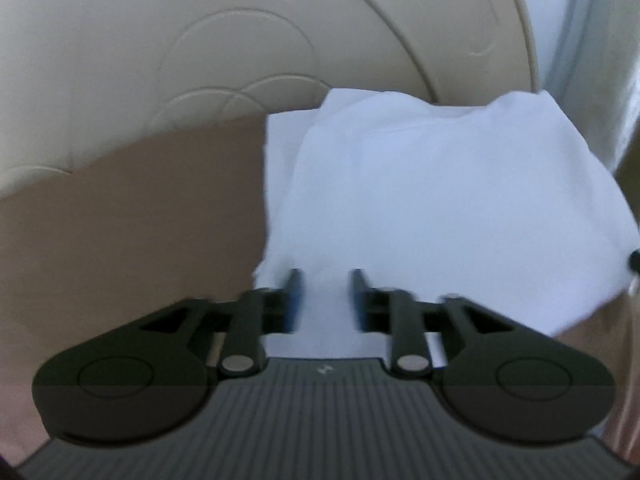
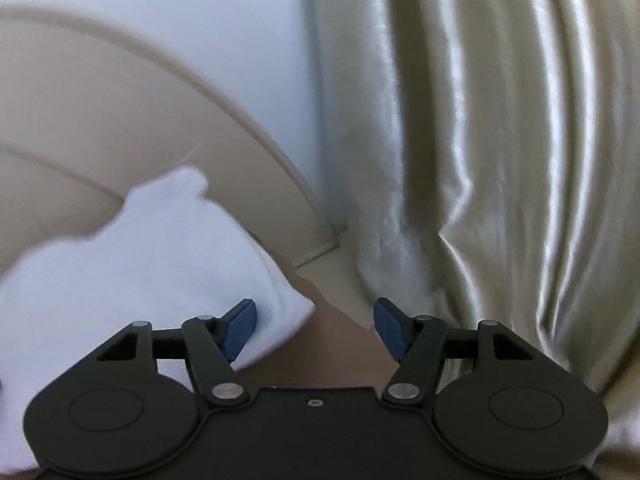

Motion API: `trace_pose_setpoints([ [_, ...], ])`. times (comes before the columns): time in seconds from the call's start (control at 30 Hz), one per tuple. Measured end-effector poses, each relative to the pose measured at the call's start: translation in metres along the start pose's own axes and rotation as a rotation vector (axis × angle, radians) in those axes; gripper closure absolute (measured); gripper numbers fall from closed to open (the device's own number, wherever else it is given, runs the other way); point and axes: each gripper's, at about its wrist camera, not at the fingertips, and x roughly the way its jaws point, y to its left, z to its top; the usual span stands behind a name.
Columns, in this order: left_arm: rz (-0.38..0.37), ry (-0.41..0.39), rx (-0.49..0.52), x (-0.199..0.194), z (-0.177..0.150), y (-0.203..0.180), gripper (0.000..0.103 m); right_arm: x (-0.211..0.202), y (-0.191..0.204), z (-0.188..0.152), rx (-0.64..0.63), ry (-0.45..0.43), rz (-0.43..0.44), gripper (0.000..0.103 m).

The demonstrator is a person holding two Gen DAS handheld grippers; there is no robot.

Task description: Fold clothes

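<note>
A white garment (image 1: pixel 432 208) lies folded in a rough rectangle on a brown surface (image 1: pixel 132 240). My left gripper (image 1: pixel 325 280) is open, its fingers over the garment's near edge with white cloth showing between them. In the right wrist view the same garment (image 2: pixel 132 280) lies at the lower left. My right gripper (image 2: pixel 314 312) is wide open at the garment's right corner: its left blue pad (image 2: pixel 240 324) is over the cloth and its right pad (image 2: pixel 390 326) is over the brown surface. Nothing is gripped.
A beige padded headboard with embossed circles (image 1: pixel 240 48) rises behind the garment. A cream satin curtain (image 2: pixel 500 140) hangs at the right, and a pale wall (image 2: pixel 224 32) shows between the two.
</note>
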Motion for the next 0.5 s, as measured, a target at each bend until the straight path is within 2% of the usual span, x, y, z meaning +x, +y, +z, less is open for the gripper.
trace_pose_setpoints([
  [0.07,0.014,0.003,0.001,-0.016,-0.008,0.007,0.028,-0.019,0.002,0.002,-0.029,0.041,0.015,0.034],
  [0.17,0.036,-0.027,-0.014,-0.053,-0.029,0.018,0.016,-0.056,0.006,0.001,-0.056,0.1,0.14,0.034],
  [0.23,0.028,-0.05,-0.015,-0.077,-0.041,0.022,0.013,-0.077,0.007,0.001,-0.072,0.111,0.227,0.033],
  [0.33,-0.041,-0.102,-0.024,-0.11,-0.052,0.022,0.011,-0.113,0.021,-0.001,-0.13,0.107,0.297,0.025],
  [0.37,-0.051,-0.119,-0.026,-0.12,-0.055,0.021,0.006,-0.125,0.027,-0.001,-0.151,0.113,0.307,0.021],
  [0.4,-0.042,-0.138,-0.025,-0.13,-0.058,0.018,0.001,-0.137,0.033,-0.001,-0.173,0.122,0.311,0.02],
  [0.5,-0.009,-0.168,-0.007,-0.159,-0.068,0.009,0.0,-0.165,0.041,-0.004,-0.196,0.129,0.321,0.019],
])
